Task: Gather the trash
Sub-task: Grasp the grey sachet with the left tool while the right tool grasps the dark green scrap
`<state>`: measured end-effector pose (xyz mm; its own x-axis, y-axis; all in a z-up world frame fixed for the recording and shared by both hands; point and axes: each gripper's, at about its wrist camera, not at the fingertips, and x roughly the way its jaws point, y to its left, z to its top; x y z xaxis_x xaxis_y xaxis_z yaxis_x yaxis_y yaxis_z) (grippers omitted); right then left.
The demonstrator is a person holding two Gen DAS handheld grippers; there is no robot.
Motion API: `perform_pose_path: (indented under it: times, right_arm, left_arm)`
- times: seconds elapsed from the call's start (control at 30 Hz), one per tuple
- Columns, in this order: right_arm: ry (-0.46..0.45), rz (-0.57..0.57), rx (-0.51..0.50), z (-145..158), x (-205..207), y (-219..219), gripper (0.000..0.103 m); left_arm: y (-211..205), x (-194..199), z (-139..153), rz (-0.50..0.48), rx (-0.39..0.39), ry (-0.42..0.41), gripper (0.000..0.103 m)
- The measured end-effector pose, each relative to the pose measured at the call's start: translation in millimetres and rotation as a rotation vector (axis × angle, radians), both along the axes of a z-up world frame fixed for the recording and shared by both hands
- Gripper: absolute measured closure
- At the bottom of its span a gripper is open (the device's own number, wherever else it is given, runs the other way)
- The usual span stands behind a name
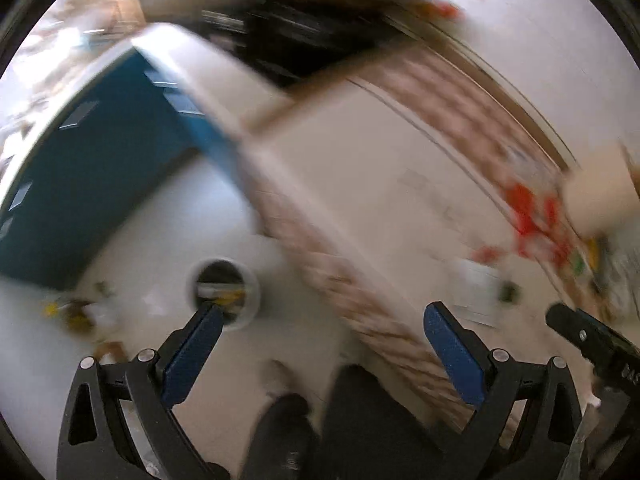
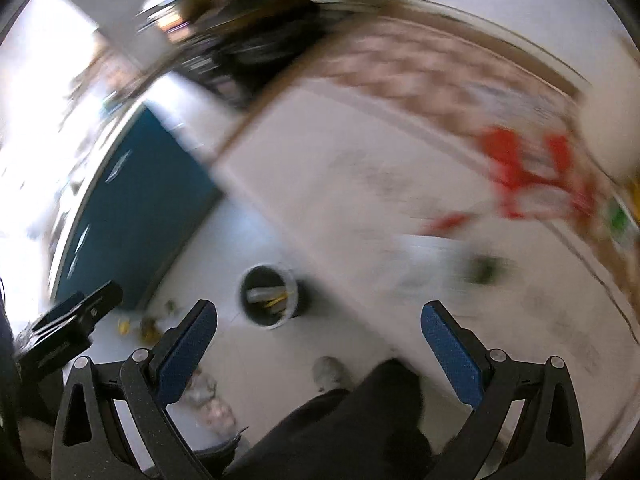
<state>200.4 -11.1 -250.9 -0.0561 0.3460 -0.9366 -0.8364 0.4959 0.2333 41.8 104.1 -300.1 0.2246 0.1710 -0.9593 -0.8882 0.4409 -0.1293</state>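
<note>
Both frames are smeared. At the bottom, the left gripper (image 1: 322, 316) and right gripper (image 2: 318, 314) gape wide, holding nothing. Beyond them, left of centre, the trash bin (image 2: 269, 295) stands on the pale floor, scraps (image 2: 146, 326) scattered beside it.

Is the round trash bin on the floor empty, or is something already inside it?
Not empty. The right wrist view shows pale and yellow pieces inside the trash bin; blur hides what they are.

Both tongs, left (image 1: 323, 320) and right (image 2: 319, 319), spread wide and empty, angled downward above dark-trousered legs (image 2: 360, 420)
</note>
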Motion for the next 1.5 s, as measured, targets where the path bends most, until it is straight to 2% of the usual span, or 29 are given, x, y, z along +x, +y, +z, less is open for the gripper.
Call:
perform_pose_path:
  times: [0.07,0.13,0.2,0.33,0.37,0.4,0.47,0.53,0.57,0.6,0.67,0.97,1.07,1.13,1.27,1.33,1.4,1.5]
  right_arm:
    - [0.007,-0.099,-0.031,-9.0,49.2,-25.5,0.0]
    - [0.012,-0.181,-0.064,-19.1,93.2,-48.6,0.0]
    - [0.016,-0.255,-0.096,-29.7,132.5,-73.0,0.0]
    - [0.027,-0.328,-0.129,-48.1,179.7,-101.6,0.0]
    - [0.034,-0.338,-0.135,-52.4,186.9,-106.0,0.0]
    - [0.041,-0.346,-0.138,-56.4,192.6,-109.9,0.0]
    - [0.057,-0.351,-0.143,-62.8,200.7,-112.1,0.0]
    - [0.07,-0.345,-0.148,-68.9,203.5,-113.4,0.0]
    - [0.07,-0.337,-0.153,-72.1,201.0,-110.2,0.0]
    - [0.069,-0.322,-0.161,-76.2,200.0,-106.9,0.0]
    - [0.081,-0.292,-0.171,-83.6,197.1,-99.5,0.0]
    - [0.103,-0.134,-0.163,-96.3,169.5,-53.7,0.001]
    - [0.108,-0.09,-0.147,-101.0,158.4,-37.7,0.013]
    - [0.115,-0.066,-0.14,-105.2,151.4,-27.9,0.026]
    - [0.12,-0.014,-0.144,-118.6,134.7,-9.6,0.045]
    - [0.118,0.012,-0.161,-127.0,128.7,-3.8,0.066]
    - [0.093,0.029,-0.179,-134.4,121.0,0.4,0.079]
    - [0.042,0.046,-0.158,-131.9,112.1,2.3,0.082]
  left_arm:
    - [-9.1,56.6,-24.8,-0.104,-0.088,-0.007,0.002]
    - [-18.6,98.2,-48.6,-0.169,-0.158,0.018,0.005]
    - [-26.6,127.8,-68.9,-0.209,-0.198,0.046,0.015]
    - [-33.8,162.6,-101.3,-0.244,-0.226,0.115,0.02]
    - [-34.3,166.8,-106.7,-0.247,-0.229,0.123,0.026]
    - [-34.7,170.5,-112.6,-0.246,-0.234,0.138,0.043]
    - [-36.6,173.2,-114.0,-0.238,-0.221,0.142,0.049]
    - [-40.2,176.6,-112.7,-0.256,-0.185,0.166,0.066]
    - [-41.7,178.2,-112.2,-0.26,-0.167,0.177,0.083]
    - [-39.3,176.3,-112.0,-0.249,-0.168,0.179,0.09]
    - [-35.4,171.3,-111.2,-0.217,-0.173,0.176,0.095]
    - [-24.0,145.8,-79.6,-0.113,-0.098,0.149,0.098]
    - [-22.1,140.0,-68.2,-0.073,-0.054,0.149,0.098]
    - [-19.6,132.3,-60.1,-0.046,-0.023,0.157,0.098]
    - [-12.9,114.4,-58.3,0.003,0.026,0.186,0.098]
    - [-9.3,102.3,-58.8,0.029,0.027,0.192,0.098]
    - [-7.3,93.5,-58.5,0.053,0.029,0.193,0.098]
    - [-5.5,79.8,-56.6,0.077,0.038,0.191,0.098]
